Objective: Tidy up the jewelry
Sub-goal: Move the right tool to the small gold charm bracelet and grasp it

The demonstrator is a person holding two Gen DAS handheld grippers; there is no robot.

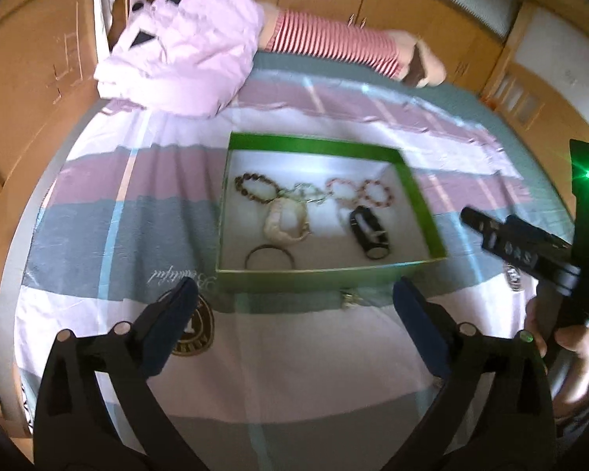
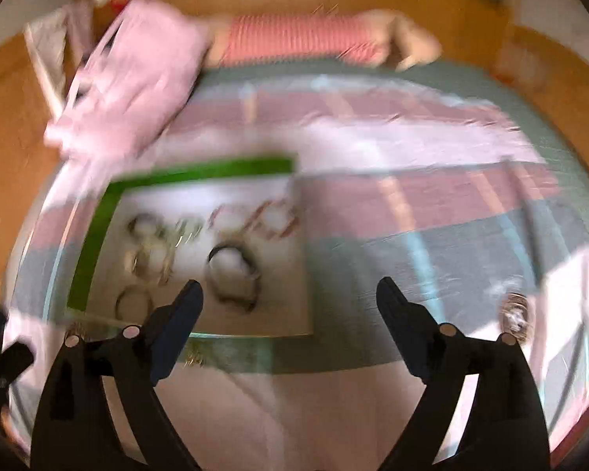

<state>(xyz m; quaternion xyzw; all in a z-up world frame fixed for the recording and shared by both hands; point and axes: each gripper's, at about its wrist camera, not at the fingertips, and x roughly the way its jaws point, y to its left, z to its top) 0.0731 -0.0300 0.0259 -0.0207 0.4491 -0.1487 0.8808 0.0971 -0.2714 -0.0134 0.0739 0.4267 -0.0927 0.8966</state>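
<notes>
Jewelry lies gathered in a green box [image 1: 412,192] on a striped cloth [image 1: 98,204] spread over the desk. In the left wrist view the box sits just above centre: a dark beaded bracelet [image 1: 254,187] at its ten o'clock, two pink beaded bracelets [image 1: 359,192] at two o'clock, a cream bracelet [image 1: 286,223] mid-floor, a black band [image 1: 369,237] at four o'clock and a thin dark ring [image 1: 269,260] at seven o'clock. The left tool [image 1: 294,314] hangs at six o'clock with its jaws spread wide and nothing between them; a small metallic piece [image 1: 348,299] rests on the cloth just outside the box's near wall. The right tool [image 1: 491,231] shows at three o'clock. In the right wrist view, badly blurred, the box [image 2: 94,243] lies at nine o'clock and the right tool [image 2: 290,314] gapes empty at six o'clock; another glinting piece [image 2: 516,316] sits on the cloth at four o'clock. Judging by this, a placing step is over and loose pieces remain; the next move calls for lowering open jaws around one and closing gently.
</notes>
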